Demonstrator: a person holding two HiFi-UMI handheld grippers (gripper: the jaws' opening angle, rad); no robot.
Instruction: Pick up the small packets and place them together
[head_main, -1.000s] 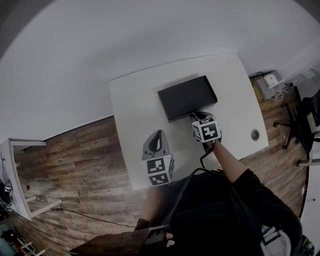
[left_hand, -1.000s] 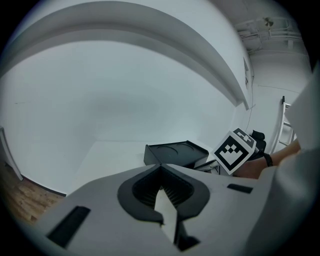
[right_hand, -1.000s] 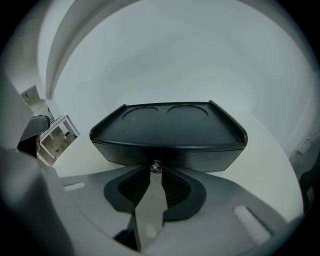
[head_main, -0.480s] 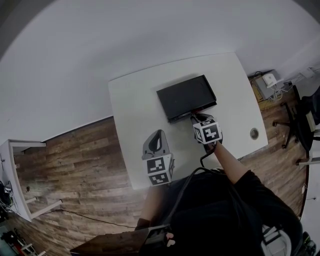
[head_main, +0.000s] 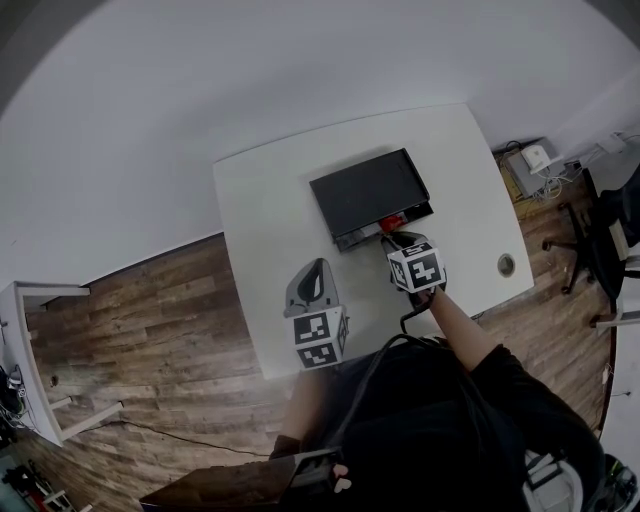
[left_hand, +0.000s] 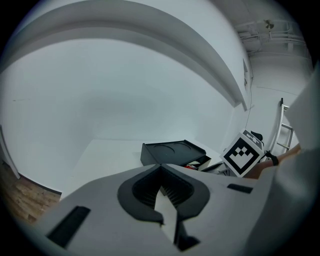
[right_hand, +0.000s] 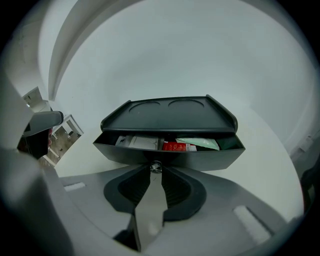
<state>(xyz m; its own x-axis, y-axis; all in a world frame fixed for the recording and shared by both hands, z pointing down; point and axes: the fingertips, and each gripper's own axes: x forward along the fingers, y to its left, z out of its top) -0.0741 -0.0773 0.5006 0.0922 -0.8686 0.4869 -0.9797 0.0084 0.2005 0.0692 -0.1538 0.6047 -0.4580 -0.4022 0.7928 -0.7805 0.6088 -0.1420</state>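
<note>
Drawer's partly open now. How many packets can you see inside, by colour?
White packets: 2
Red packet: 1
Green packet: 1
Total: 4 in sight; the drawer front may hide more.

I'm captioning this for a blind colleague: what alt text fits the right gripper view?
The right gripper pinches the small knob on the open drawer of a black box on a white table. Inside lie a white packet, a red packet and a green packet.
</note>
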